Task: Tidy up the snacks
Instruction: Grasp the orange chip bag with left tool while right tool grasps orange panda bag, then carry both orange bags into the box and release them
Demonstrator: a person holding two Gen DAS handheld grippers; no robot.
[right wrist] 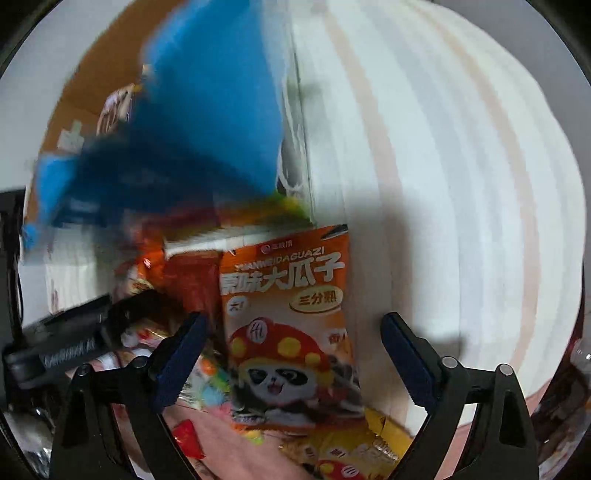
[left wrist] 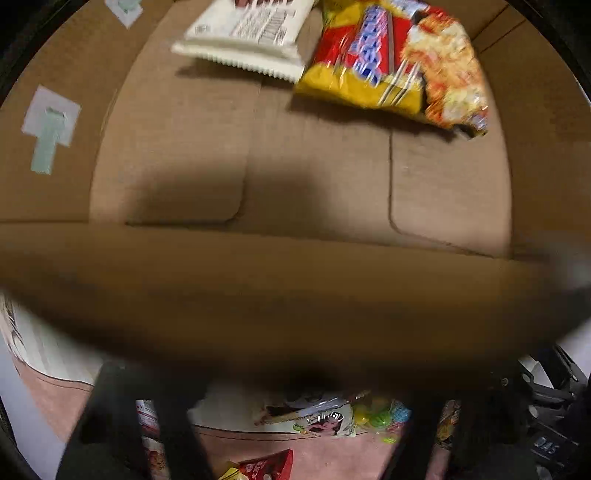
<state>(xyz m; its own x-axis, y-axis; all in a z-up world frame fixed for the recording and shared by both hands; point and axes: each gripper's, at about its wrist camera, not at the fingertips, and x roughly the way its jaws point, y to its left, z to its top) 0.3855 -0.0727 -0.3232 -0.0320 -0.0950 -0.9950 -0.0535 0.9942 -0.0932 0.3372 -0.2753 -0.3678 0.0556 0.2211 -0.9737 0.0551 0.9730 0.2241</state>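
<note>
Cardboard box (left wrist: 258, 166) is already holding 2 snack packs (left wrist: 391, 62); we are hovering the left hand-held gripper (left wrist: 295, 435), spread empty, while the right hand-held gripper (right wrist: 291, 354) is straddling, unclosed, the orange seed packet (right wrist: 288, 317).

Setting: a domestic room, most likely a living space in a home. Indicators:

- An open cardboard box (left wrist: 258, 166) with folded bottom flaps and taped-on labels, of the ordinary shipping type, reused as a container.
- Retail snack packets: a white packet (left wrist: 243, 33) and a yellow-red packet (left wrist: 391, 62) inside the box; an orange sunflower-seed packet (right wrist: 288, 317) with a cartoon panda standing among loose sweets.
- A pink surface (left wrist: 332, 454) under the scattered packets.
- A white panelled surface (right wrist: 461, 184) behind the packets; whether wall or furniture cannot be determined.
</note>
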